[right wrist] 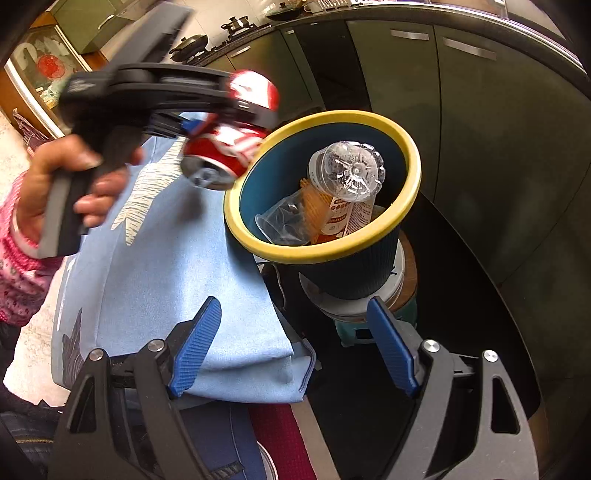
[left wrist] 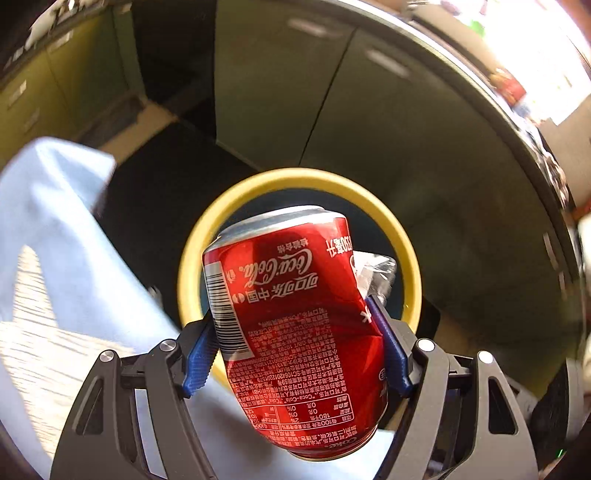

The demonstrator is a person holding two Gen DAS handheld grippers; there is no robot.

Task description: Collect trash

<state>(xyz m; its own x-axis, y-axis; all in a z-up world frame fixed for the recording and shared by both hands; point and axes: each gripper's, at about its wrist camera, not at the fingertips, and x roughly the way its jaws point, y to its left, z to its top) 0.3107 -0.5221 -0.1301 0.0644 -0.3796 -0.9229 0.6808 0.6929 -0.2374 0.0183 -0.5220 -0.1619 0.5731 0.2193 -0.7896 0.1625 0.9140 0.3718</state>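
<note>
My left gripper [left wrist: 295, 332] is shut on a dented red Coca-Cola can [left wrist: 295, 325] and holds it above a dark blue bin with a yellow rim [left wrist: 410, 266]. In the right wrist view the can [right wrist: 229, 144] hangs at the bin's left rim [right wrist: 410, 147], held by the left gripper [right wrist: 236, 110]. Inside the bin lie a clear plastic bottle [right wrist: 347, 177] and a clear plastic cup [right wrist: 280, 221]. My right gripper [right wrist: 295, 343] is open and empty, below and in front of the bin.
A light blue cloth [right wrist: 177, 258] covers the surface left of the bin. The bin stands on a white pail and a small stool [right wrist: 354, 332]. Dark green cabinet doors [right wrist: 480, 147] stand behind it. A kitchen counter with pans [right wrist: 236, 26] runs at the back.
</note>
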